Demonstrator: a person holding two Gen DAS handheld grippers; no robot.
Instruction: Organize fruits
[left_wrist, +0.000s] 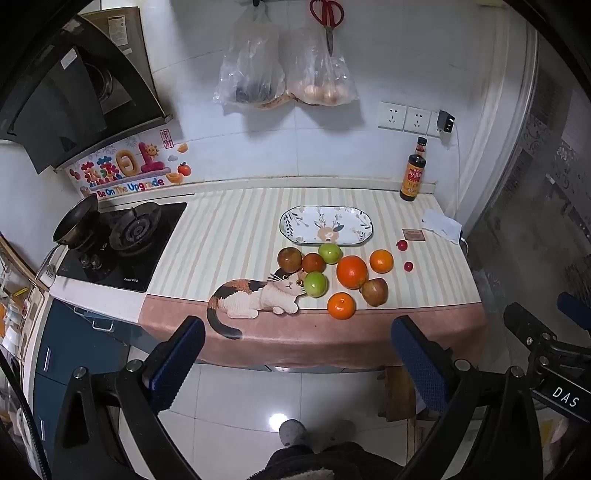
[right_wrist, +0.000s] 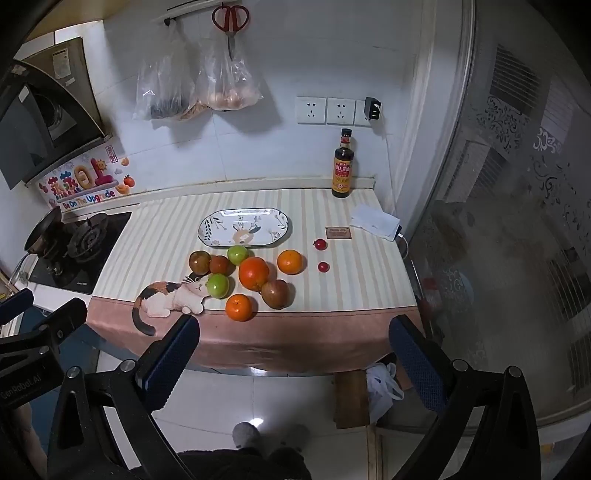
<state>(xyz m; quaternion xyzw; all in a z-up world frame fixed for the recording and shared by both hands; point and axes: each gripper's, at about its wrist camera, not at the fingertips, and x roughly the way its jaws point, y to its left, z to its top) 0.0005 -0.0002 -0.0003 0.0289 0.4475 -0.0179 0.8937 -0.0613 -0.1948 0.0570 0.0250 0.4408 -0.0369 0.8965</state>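
Several fruits lie loose on the striped cloth in front of an empty oval patterned plate: a large orange, two smaller oranges, two green apples, brownish-red apples and two small red fruits. My left gripper is open and empty, held back from the counter's front edge. My right gripper is also open and empty, held back beside it.
A dark sauce bottle stands at the back right by the wall. A white cloth and a small brown card lie right of the plate. A gas stove with a pan is on the left. Bags hang on the wall.
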